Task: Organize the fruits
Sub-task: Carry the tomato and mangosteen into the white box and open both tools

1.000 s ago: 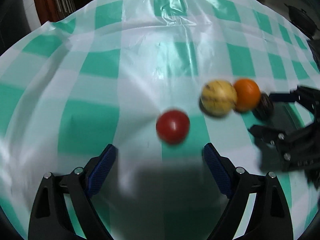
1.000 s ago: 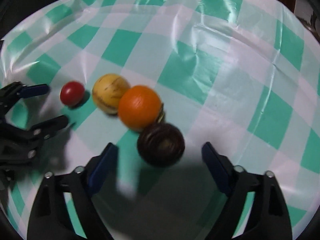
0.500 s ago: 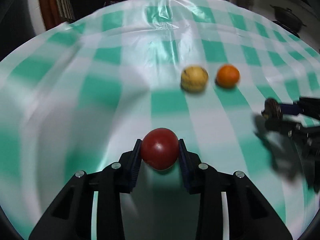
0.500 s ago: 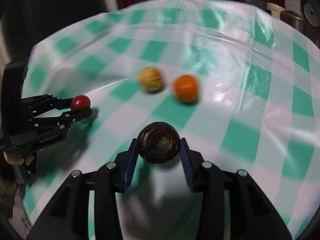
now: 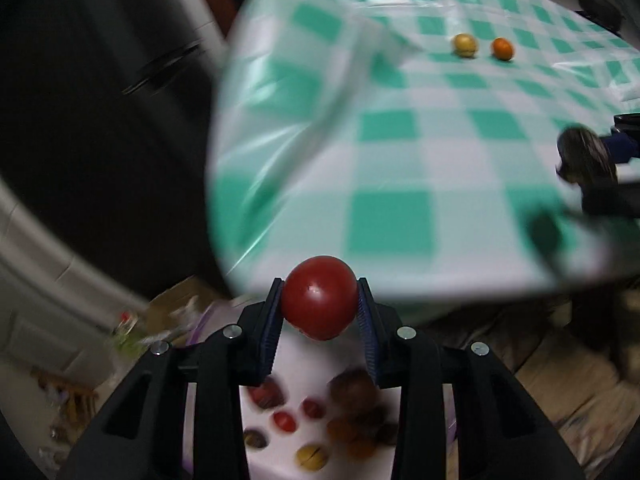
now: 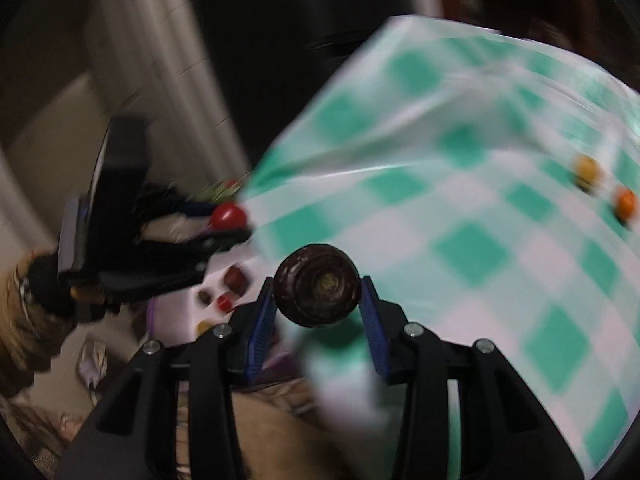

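Left gripper (image 5: 320, 308): clenched on a red tomato (image 5: 319, 297), which is pinched between the blue pads (image 5: 272, 320) on both sides. The tomato is carried just past the near edge of the green-and-white checked tablecloth (image 5: 400, 152), off the table.

Below the left gripper, a white surface (image 5: 296, 412) with a purple rim is seen through the fingers. Several small fruits are spread on it: red ones (image 5: 285, 421), dark brown ones (image 5: 352, 390), a yellowish one (image 5: 311, 456). Blur is heavy there, so exact kinds cannot be told.

Right gripper (image 6: 318, 296): clenched on a dark brown round fruit (image 6: 317, 285) with a ringed top, held between its blue pads (image 6: 262, 316). It is held over the near left corner of the table, at the cloth edge. In the left wrist view the same dark fruit is seen at the right edge, blurred, in the right gripper's tips.

In the right wrist view the left gripper and its tomato are seen at left, beyond the cloth edge, above the white surface with the scattered fruits. A hand (image 6: 28, 312) in a dark glove or sleeve is partly seen behind that gripper at the far left; detail is lost to blur.

Left on the table: a yellow round fruit (image 5: 465, 45) and an orange (image 5: 503, 48), just beside each other but apart, at the far right of the cloth, well away from both grippers. Both are also visible at the right edge of the right wrist view.

A grey cabinet (image 5: 48, 280) is seen left of the table.
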